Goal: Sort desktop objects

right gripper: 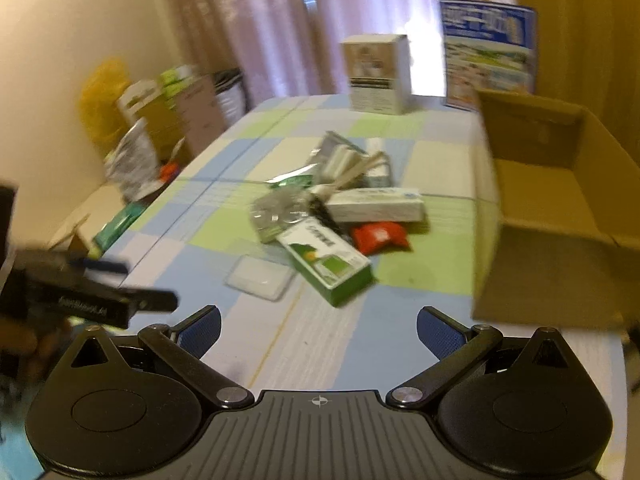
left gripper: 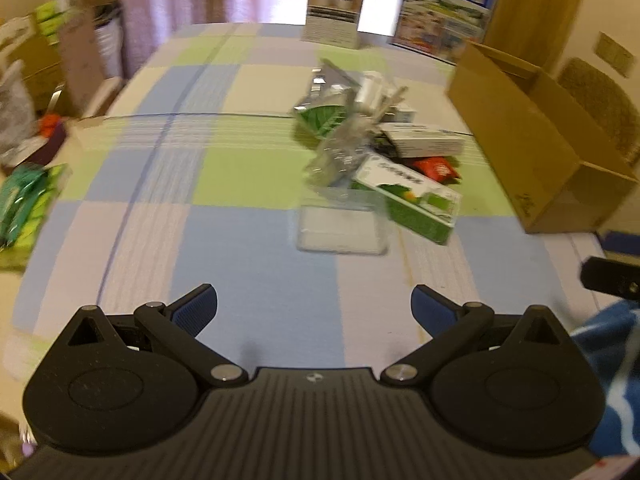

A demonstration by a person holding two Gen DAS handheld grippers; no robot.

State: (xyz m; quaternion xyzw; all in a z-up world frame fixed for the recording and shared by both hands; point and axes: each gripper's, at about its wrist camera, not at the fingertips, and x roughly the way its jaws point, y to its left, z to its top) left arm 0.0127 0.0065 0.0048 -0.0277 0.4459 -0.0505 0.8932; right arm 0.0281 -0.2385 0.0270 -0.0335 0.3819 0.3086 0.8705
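A pile of small objects lies mid-table: a green and white box (left gripper: 412,198) (right gripper: 328,264), a clear plastic case (left gripper: 342,228) (right gripper: 260,278), a white box (left gripper: 428,142) (right gripper: 376,206), a red packet (left gripper: 436,168) (right gripper: 380,236) and crinkled clear wrappers (left gripper: 340,152). An open cardboard box (left gripper: 532,140) (right gripper: 560,208) stands to the right of the pile. My left gripper (left gripper: 314,308) is open and empty, short of the pile. My right gripper (right gripper: 318,330) is open and empty, near the table's front edge. The left gripper also shows in the right wrist view (right gripper: 92,292).
The table has a checked blue, green and white cloth (left gripper: 240,184). A tall white carton (left gripper: 336,6) (right gripper: 378,74) and a blue poster (left gripper: 448,12) (right gripper: 488,52) stand at the far edge. Green packets (left gripper: 24,204) lie at the left edge. Boxes and bags (right gripper: 160,120) crowd the left side.
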